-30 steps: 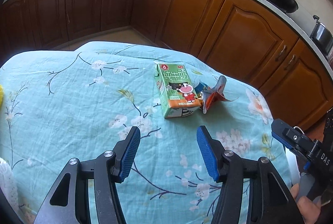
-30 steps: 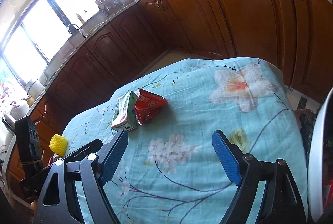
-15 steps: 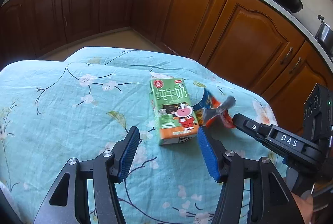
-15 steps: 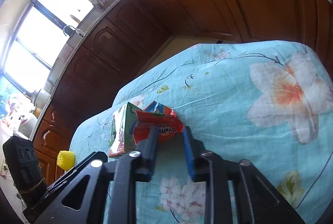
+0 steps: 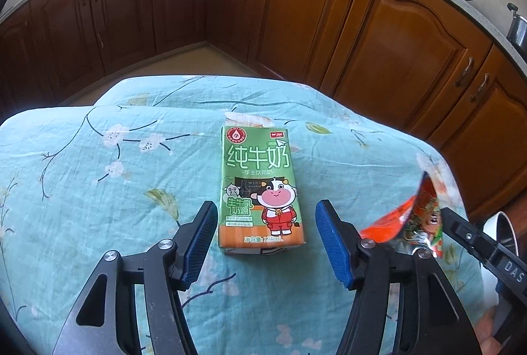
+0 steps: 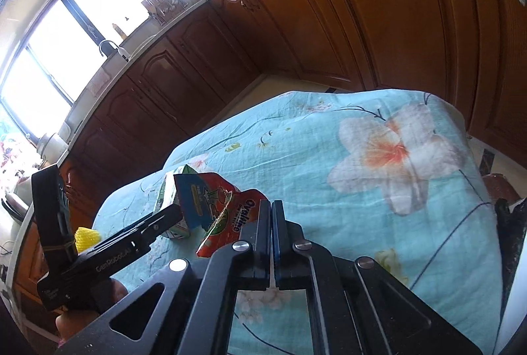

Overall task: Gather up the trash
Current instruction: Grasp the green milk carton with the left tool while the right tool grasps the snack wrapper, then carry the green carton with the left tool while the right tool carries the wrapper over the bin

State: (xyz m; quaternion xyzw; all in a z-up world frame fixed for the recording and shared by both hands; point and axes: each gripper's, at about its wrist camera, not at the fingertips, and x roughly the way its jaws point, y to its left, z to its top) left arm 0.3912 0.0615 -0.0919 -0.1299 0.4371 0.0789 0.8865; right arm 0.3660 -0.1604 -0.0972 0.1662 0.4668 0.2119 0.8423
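- Trash to collect counts two pieces: one green rectangular paper milk carton (image 5: 262, 193) with a cartoon cow, lying flat on the teal floral tablecloth (image 5: 98, 177), and one crumpled red-orange foil snack wrapper (image 6: 227, 216).
- Seen from the left wrist, the carton lies at about 12 o'clock from the left gripper (image 5: 265, 243), its near end between the blue pads; the wrapper is at 3 o'clock from the carton, lifted clear of it.
- Left gripper's fingers are spread, one on each side of the carton, neither pad clearly touching it; the jaws have just been opening a little.
- Right gripper (image 6: 271, 210) has its fingers pressed together, pinching the wrapper's edge.
- Risk, as I judge it: that pinch catches only a thin corner of slick foil, so the wrapper could slip out on the way to a bin.
- Risk: the carton is probably light and the cloth is wrinkled; if one pad lands first, the carton may skid or twist rather than being gripped.
- Other counts: two grippers, one small yellow object (image 6: 86, 237) at 9 o'clock in the right wrist view.
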